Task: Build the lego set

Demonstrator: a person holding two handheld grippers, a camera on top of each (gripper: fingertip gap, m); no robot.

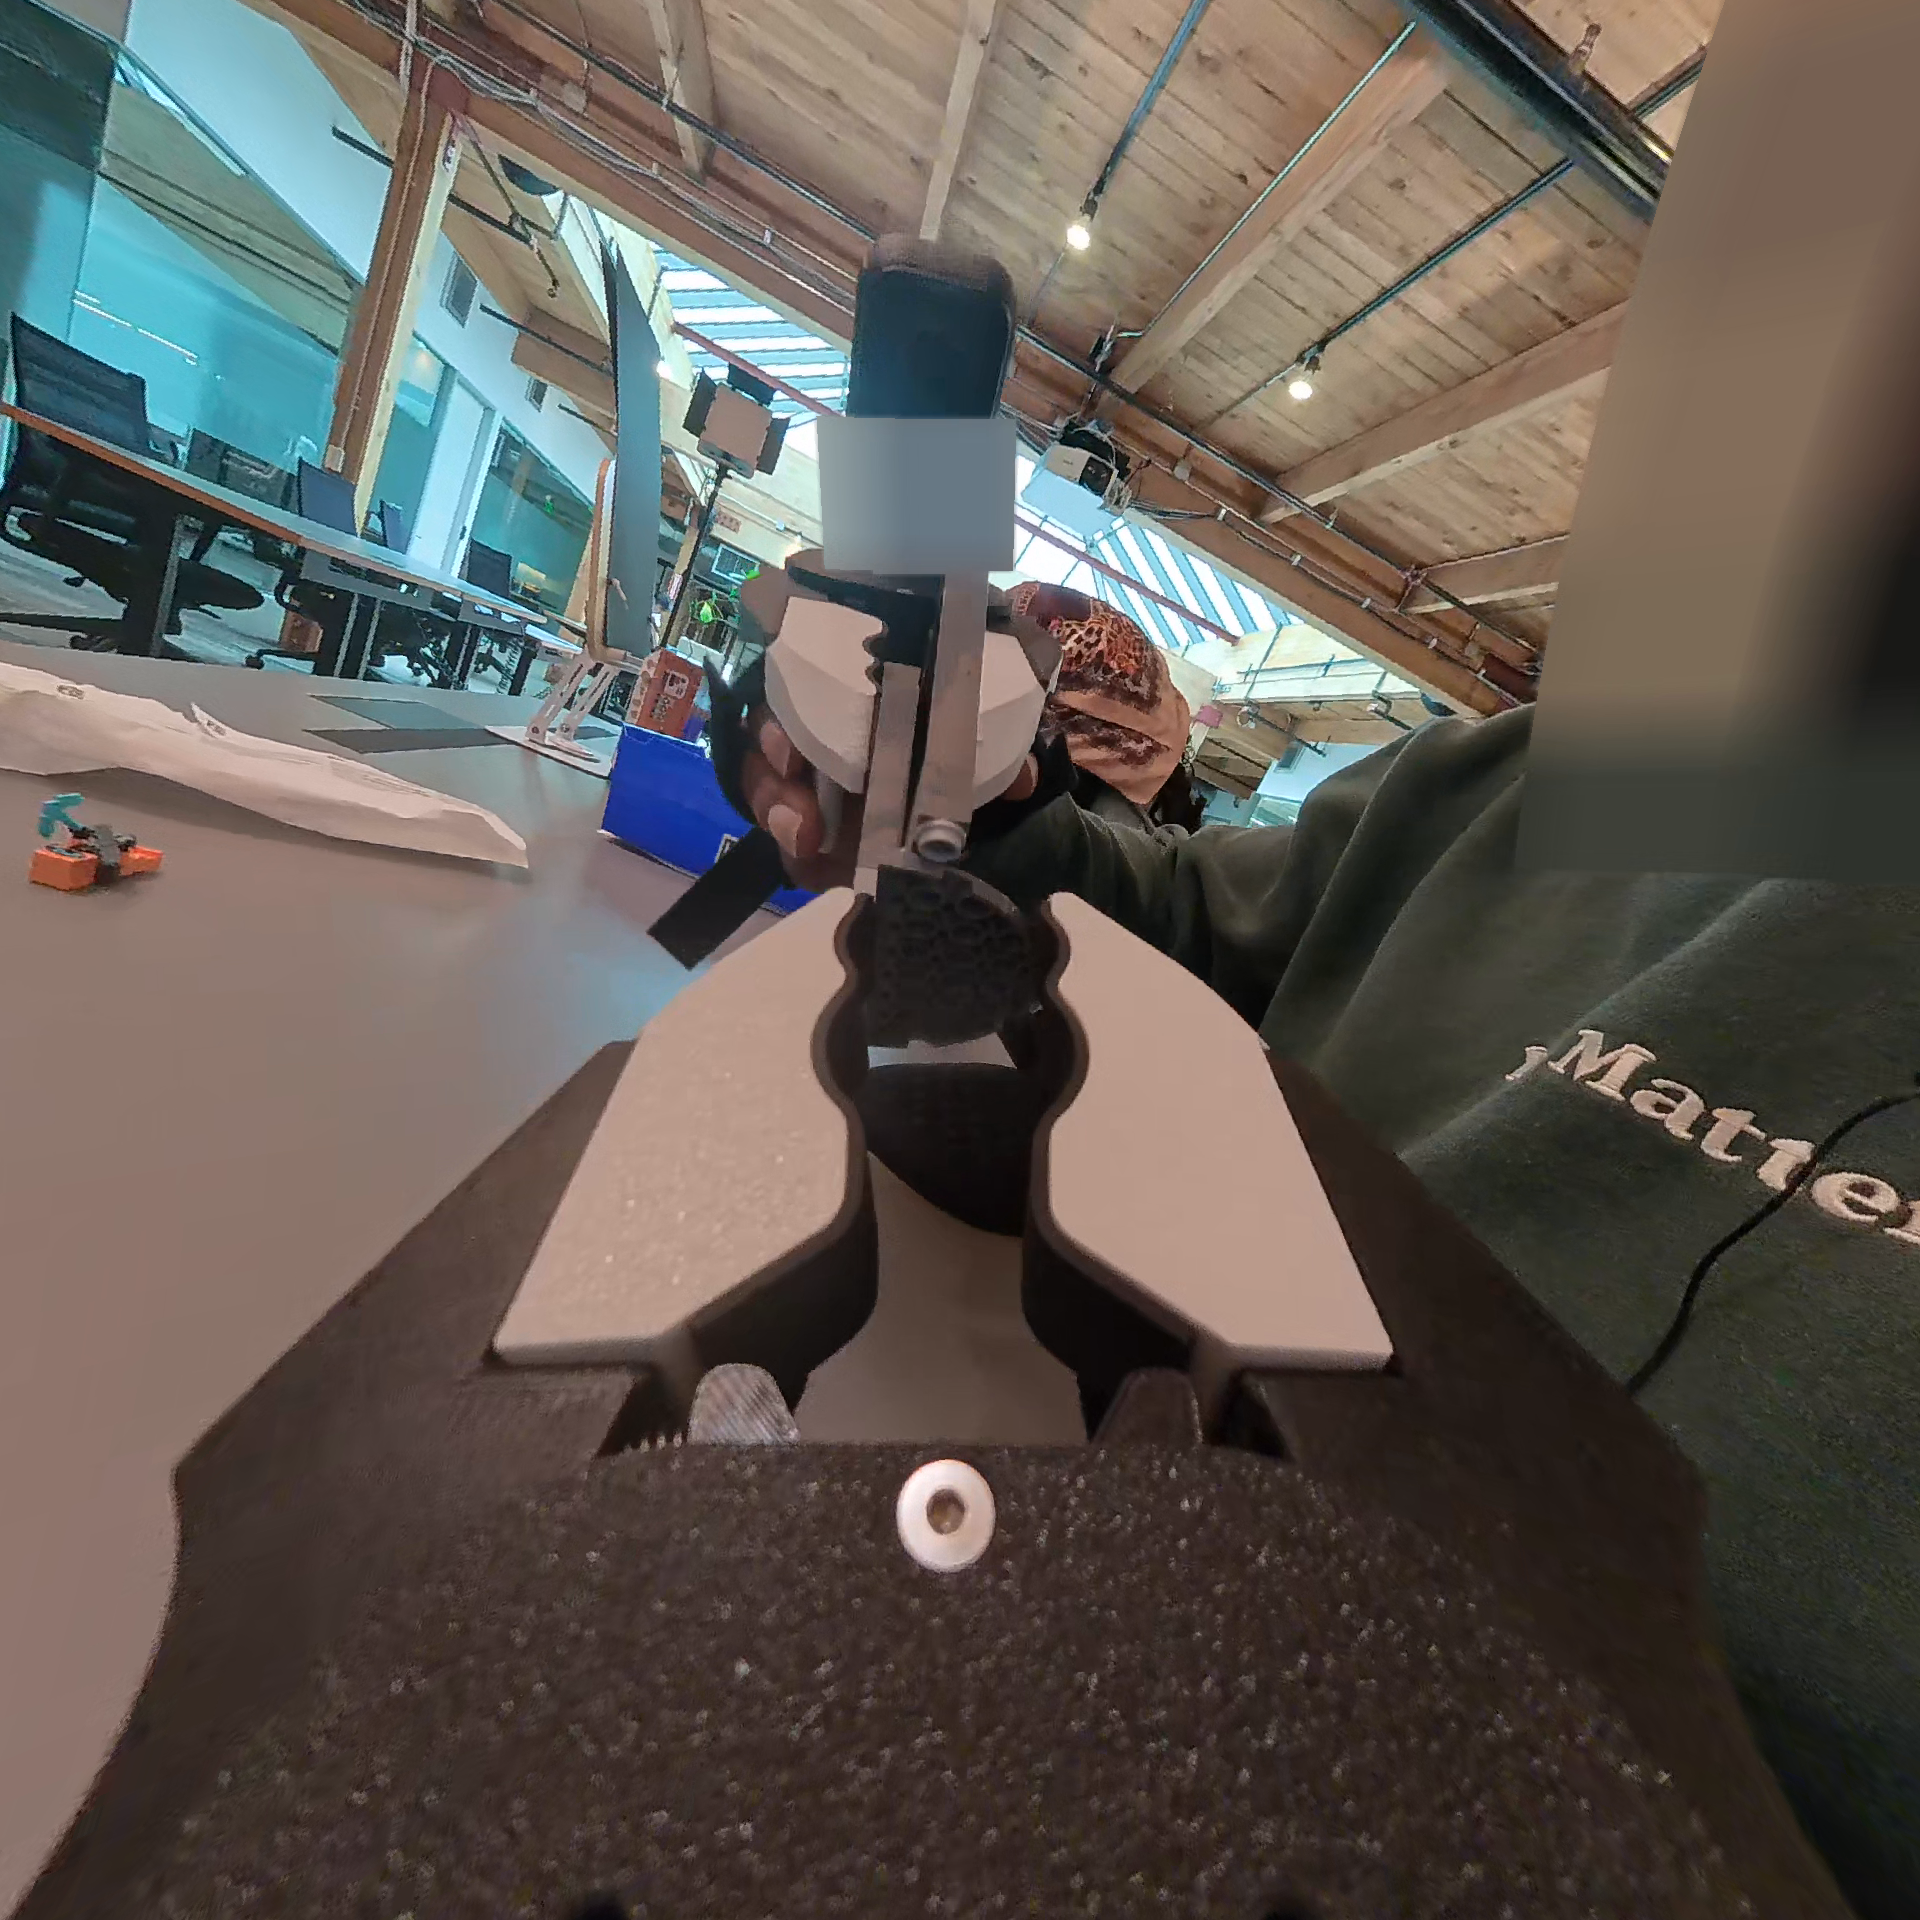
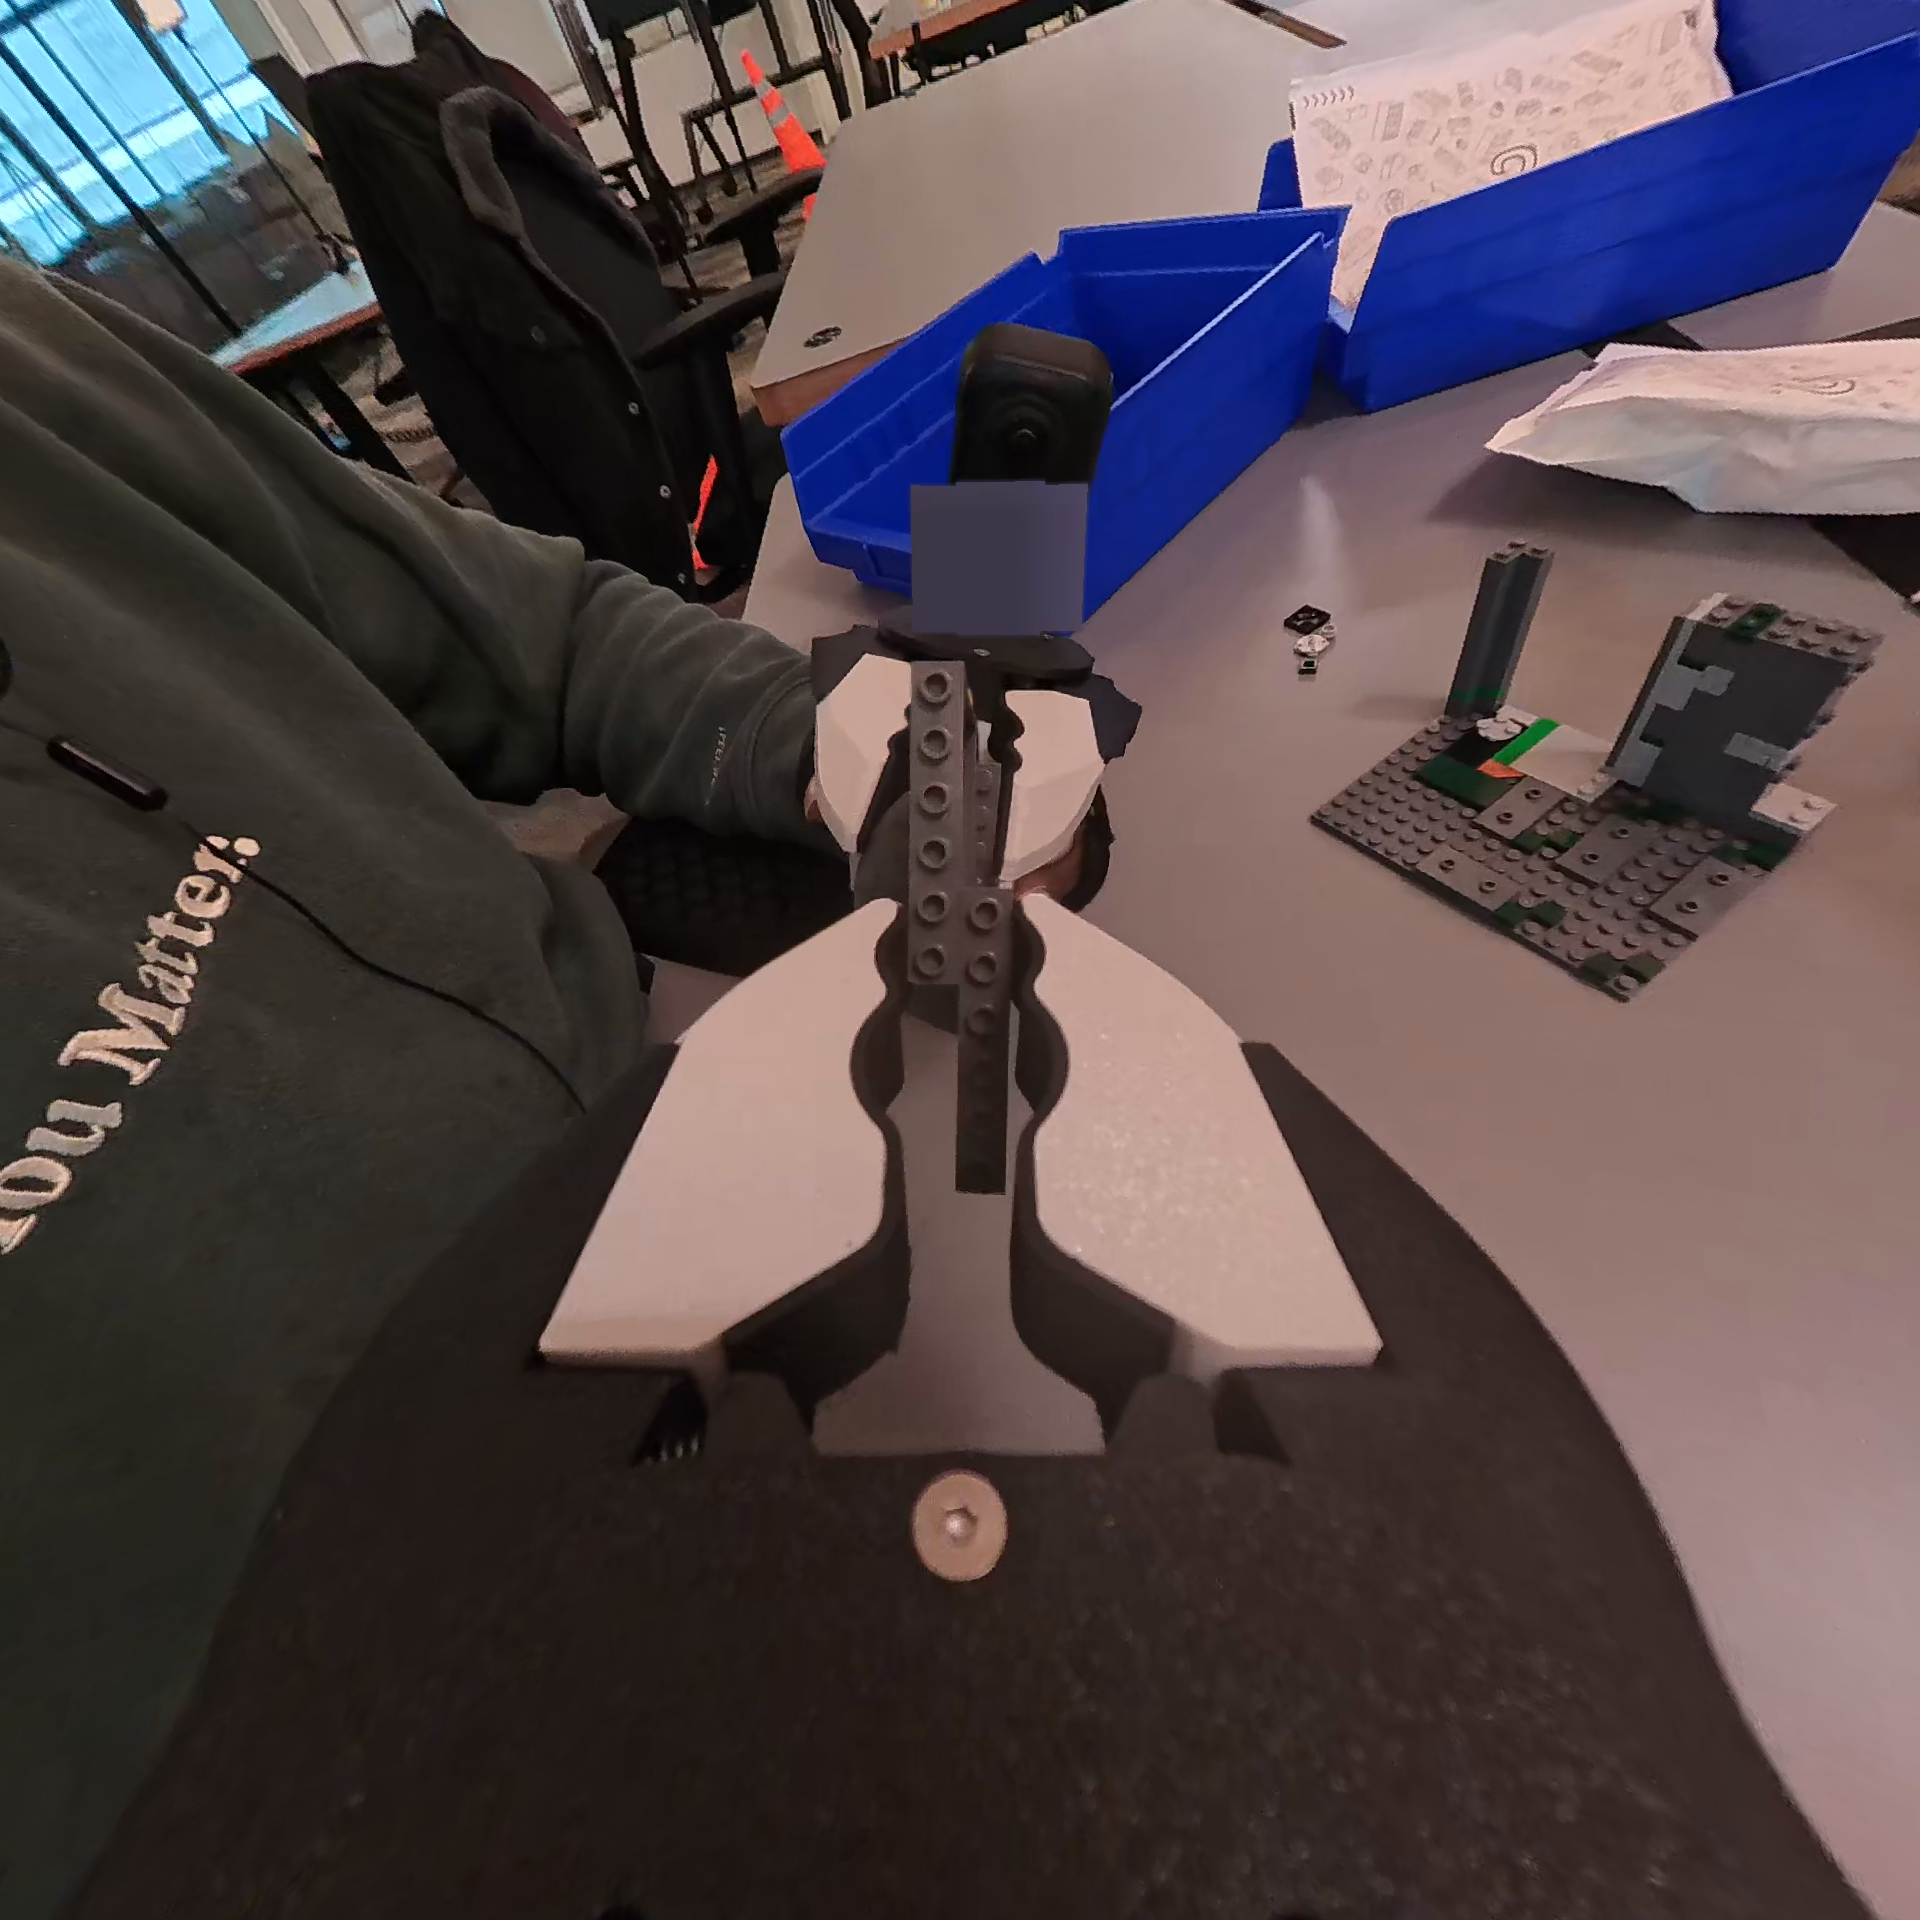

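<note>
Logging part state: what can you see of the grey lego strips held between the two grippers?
The grey strips are two long, narrow, one-stud-wide plastic plates, overlapped side by side and offset lengthwise, studs facing the right wrist camera. They are held above the table, not resting on it. The right gripper is shut on the nearer plate; the left gripper grips the farther one. The left wrist view shows them edge-on.
</note>
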